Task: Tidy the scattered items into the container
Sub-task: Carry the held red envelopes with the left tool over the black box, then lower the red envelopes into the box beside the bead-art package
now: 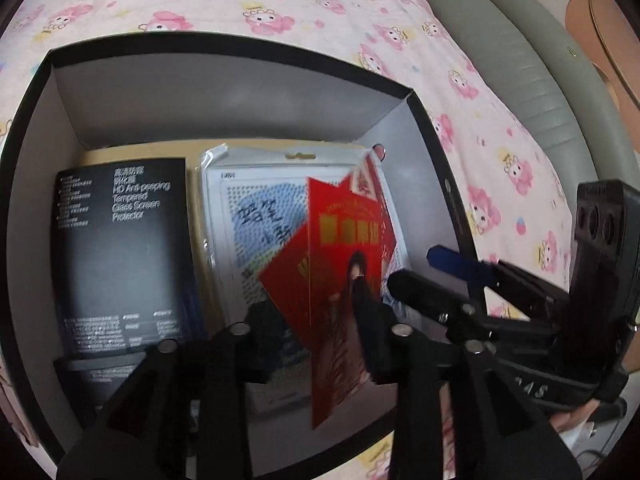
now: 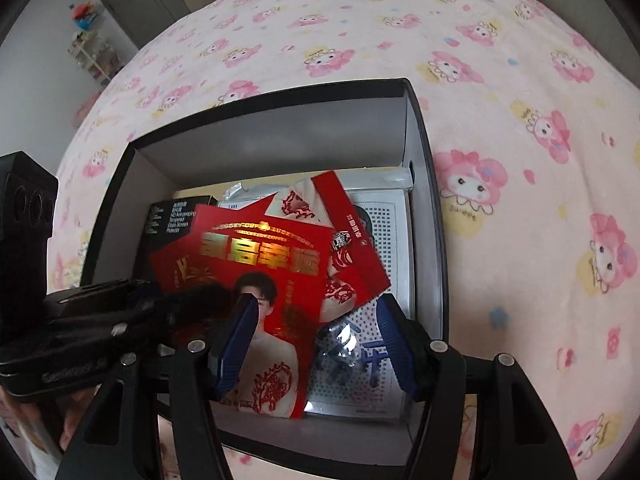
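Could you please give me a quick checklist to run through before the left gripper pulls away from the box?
1. Red card above box: ok.
2. Left gripper jaws apart: ok.
3. Red card free of those jaws: cannot tell.
4. Right gripper open, empty: ok.
5. Room between the two grippers: not ok, they crowd together.
6. Stray items remaining on blanket: cannot tell.

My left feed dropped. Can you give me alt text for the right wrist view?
A red printed paper card hangs over the open black cardboard box on the pink cartoon bedsheet, between the right gripper's open blue pads. The left gripper reaches in beside it.
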The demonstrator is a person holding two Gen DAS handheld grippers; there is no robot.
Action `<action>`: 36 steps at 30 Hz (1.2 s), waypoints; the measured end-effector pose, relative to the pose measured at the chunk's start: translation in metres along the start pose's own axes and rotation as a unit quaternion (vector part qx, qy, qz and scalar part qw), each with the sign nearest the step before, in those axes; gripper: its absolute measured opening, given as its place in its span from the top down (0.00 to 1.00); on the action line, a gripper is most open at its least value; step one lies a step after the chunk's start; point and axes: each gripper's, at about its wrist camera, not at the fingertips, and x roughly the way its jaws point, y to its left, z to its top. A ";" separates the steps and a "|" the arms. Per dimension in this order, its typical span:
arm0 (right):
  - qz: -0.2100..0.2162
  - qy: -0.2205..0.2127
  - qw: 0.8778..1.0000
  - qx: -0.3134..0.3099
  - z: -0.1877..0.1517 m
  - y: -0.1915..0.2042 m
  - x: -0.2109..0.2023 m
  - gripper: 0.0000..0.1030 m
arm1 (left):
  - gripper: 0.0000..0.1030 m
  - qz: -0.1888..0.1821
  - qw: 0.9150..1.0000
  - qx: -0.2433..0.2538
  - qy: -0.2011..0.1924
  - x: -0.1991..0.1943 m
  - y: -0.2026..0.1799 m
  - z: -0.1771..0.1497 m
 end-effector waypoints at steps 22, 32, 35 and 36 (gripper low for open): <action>-0.033 -0.008 0.998 -0.051 -0.008 0.022 0.002 0.44 | 0.53 0.100 0.993 0.043 0.045 0.036 0.002 0.036; -0.067 -0.036 0.993 -0.086 -0.013 0.017 -0.020 0.43 | 0.62 0.023 0.999 -0.015 0.033 0.004 0.019 0.025; -0.062 -0.061 0.995 -0.053 -0.006 -0.002 -0.033 0.46 | 0.68 0.044 0.999 -0.023 0.017 0.011 0.020 0.037; -0.044 -0.066 0.996 -0.037 -0.003 -0.009 -0.038 0.46 | 0.70 0.063 0.997 -0.026 0.031 0.020 0.019 0.040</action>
